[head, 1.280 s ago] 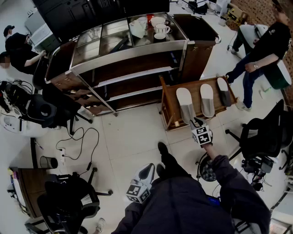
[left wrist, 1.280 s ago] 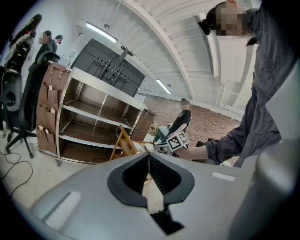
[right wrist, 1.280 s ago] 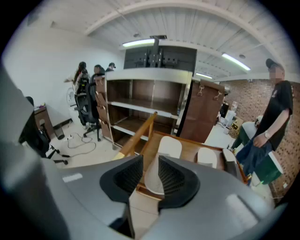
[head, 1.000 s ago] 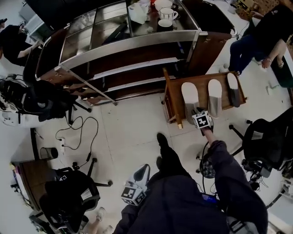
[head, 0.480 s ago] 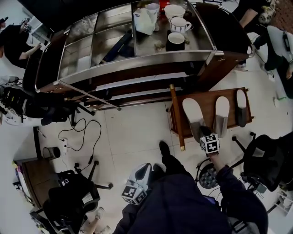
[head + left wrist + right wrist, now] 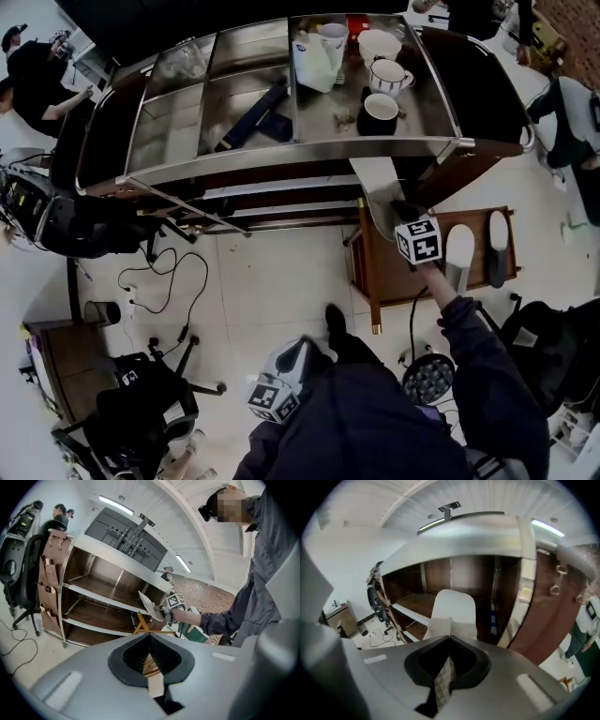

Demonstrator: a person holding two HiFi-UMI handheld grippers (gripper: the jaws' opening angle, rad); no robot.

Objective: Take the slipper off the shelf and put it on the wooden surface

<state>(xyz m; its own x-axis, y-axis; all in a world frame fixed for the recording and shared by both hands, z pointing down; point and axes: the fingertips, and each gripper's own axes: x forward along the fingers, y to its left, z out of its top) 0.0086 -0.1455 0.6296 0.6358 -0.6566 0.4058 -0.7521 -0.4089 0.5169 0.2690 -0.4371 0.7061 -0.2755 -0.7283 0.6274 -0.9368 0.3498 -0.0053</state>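
A white slipper (image 6: 379,191) hangs in the air in front of the big cart's (image 6: 309,153) steel top edge, with my right gripper (image 6: 400,217) shut on its heel end. In the right gripper view the slipper (image 6: 453,607) sticks out past the shut jaws of the right gripper (image 6: 449,638), pointing at the cart's brown wooden shelves (image 6: 414,601). The low wooden shelf (image 6: 386,270) lies below it. My left gripper (image 6: 287,373) hangs by my body with its jaws together and nothing held. The left gripper view shows the slipper (image 6: 146,604) in the distance.
Another white slipper (image 6: 459,251) and a dark one (image 6: 496,245) lie on the low shelf. Mugs (image 6: 382,106) and a jug (image 6: 316,58) stand on the cart top. Office chairs (image 6: 141,412), floor cables (image 6: 159,272) and people (image 6: 42,70) are around.
My right gripper has closed on the leftmost white slipper and lifted it off the low shelf, up toward the cart. The head view has swung toward the cart.
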